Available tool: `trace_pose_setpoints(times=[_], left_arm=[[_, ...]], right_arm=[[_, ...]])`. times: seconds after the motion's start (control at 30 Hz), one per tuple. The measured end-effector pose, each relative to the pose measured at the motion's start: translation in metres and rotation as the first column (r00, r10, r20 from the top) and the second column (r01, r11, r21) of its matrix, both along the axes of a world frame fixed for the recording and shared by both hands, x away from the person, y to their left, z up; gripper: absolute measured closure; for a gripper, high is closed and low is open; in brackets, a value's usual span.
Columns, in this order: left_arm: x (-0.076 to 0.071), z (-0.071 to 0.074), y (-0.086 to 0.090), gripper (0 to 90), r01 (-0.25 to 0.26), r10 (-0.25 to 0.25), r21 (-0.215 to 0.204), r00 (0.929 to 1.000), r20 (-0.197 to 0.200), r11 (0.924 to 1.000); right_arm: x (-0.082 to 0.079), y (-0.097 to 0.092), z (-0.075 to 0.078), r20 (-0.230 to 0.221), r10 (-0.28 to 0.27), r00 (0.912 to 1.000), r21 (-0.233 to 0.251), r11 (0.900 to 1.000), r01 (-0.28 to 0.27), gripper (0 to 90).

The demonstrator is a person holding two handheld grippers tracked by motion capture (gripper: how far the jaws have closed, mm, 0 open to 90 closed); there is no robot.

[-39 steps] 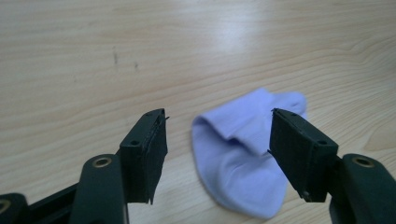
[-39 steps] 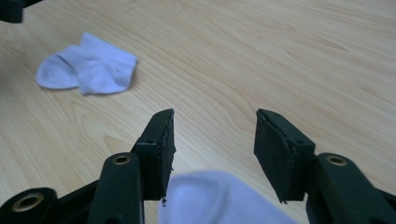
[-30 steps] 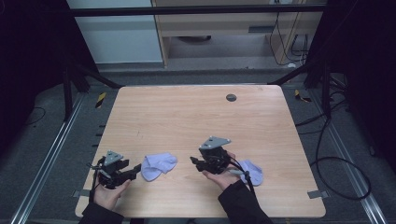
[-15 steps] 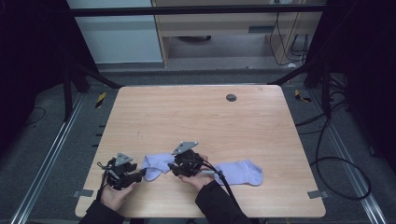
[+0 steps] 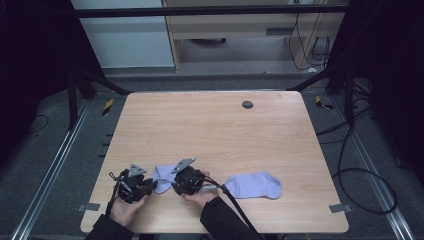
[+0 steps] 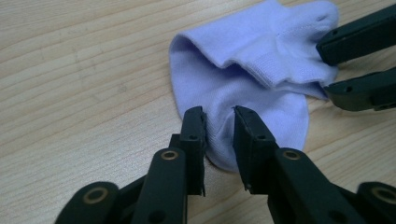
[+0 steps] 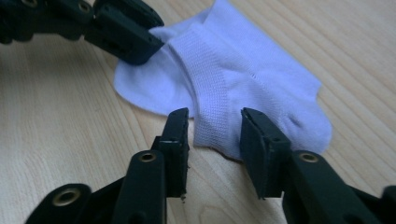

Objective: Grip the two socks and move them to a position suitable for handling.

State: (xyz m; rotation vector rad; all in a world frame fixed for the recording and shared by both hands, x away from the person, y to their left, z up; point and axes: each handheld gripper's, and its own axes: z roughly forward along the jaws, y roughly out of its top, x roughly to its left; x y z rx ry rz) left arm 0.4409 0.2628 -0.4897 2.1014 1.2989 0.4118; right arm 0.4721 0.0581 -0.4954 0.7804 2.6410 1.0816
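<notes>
Folded lilac sock (image 5: 164, 178) lies near table (image 5: 210, 130) front edge, btw my two tools. Left hand-held gripper (image 6: 219, 128) jaws just closing, straddling its rim, not yet pinching. Right hand-held gripper (image 7: 215, 133) likewise closing, cuff btw jaws. Grasp step; next: clamp both, lift. Second sock (image 5: 255, 185) well apart, right.

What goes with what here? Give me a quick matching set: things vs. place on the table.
Things:
1. crumpled sock
2. flat sock
3. dark round disc
4. left hand-held gripper

Places:
A. far side of the table, lying alone
B. between the two hand-held grippers
C. near left part of the table, at the crumpled sock's left end
D. near edge, right of both hands

Pairs: 1-B, 2-D, 3-A, 4-C
</notes>
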Motion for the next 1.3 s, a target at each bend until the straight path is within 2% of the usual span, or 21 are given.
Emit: trace_pose_setpoints(times=[0.2,0.3,0.4,0.5,0.6,0.7,0.83,1.03,1.1,1.2,1.3], left_arm=[[0.001,0.001,0.0,82.0,0.009,-0.009,-0.005,0.9999,-0.006,0.9999],[0.0,0.002,0.0,84.4,0.018,-0.018,-0.008,0.9998,-0.004,0.9998],[0.0,0.003,0.0,84.8,0.034,-0.034,-0.009,0.9994,-0.008,0.9994],[-0.001,0.004,-0.001,85.1,0.046,-0.046,-0.013,0.9989,-0.003,0.9989],[-0.001,0.006,-0.001,85.2,0.058,-0.058,-0.014,0.9983,-0.003,0.9982],[-0.001,0.005,-0.001,85.2,0.066,-0.066,-0.013,0.9978,-0.012,0.9978],[-0.001,0.005,0.0,85.2,0.072,-0.072,-0.011,0.9973,-0.013,0.9973],[0.0,0.005,0.001,83.8,0.066,-0.066,0.003,0.9978,-0.005,0.9978],[0.0,0.005,0.002,79.4,0.06,-0.06,0.003,0.9982,-0.003,0.9982],[-0.001,0.006,0.003,67.6,0.036,-0.036,-0.008,0.9991,0.02,0.9993],[-0.004,0.01,0.006,60.7,0.013,-0.012,-0.036,0.9994,0.032,0.9992]], right_arm=[[-0.003,0.002,0.001,0.039,-0.022,0.999,-0.033,0.9992,0.023,80.4],[-0.005,0.0,0.005,0.03,-0.019,0.9994,0.001,0.9998,0.019,82.3],[-0.004,-0.007,0.016,0.026,-0.044,0.9987,0.073,0.9964,0.042,82.6],[-0.001,-0.016,0.027,0.016,-0.092,0.9957,0.152,0.9844,0.088,82.6],[0.006,-0.022,0.034,0.021,-0.151,0.9883,0.194,0.9703,0.144,82.6],[0.016,-0.021,0.035,0.022,-0.199,0.9798,0.195,0.9621,0.191,82.3],[0.031,-0.016,0.029,0.023,-0.252,0.9676,0.197,0.95,0.242,82.0],[0.048,-0.008,0.017,0.04,-0.304,0.9518,0.161,0.9421,0.294,79.1],[0.051,-0.007,0.016,0.066,-0.307,0.9494,0.151,0.9436,0.295,74.5],[0.053,-0.009,0.021,0.108,-0.303,0.9467,0.14,0.9475,0.288,68.3],[0.055,-0.015,0.029,0.119,-0.307,0.9441,0.153,0.9453,0.288,65.6]])
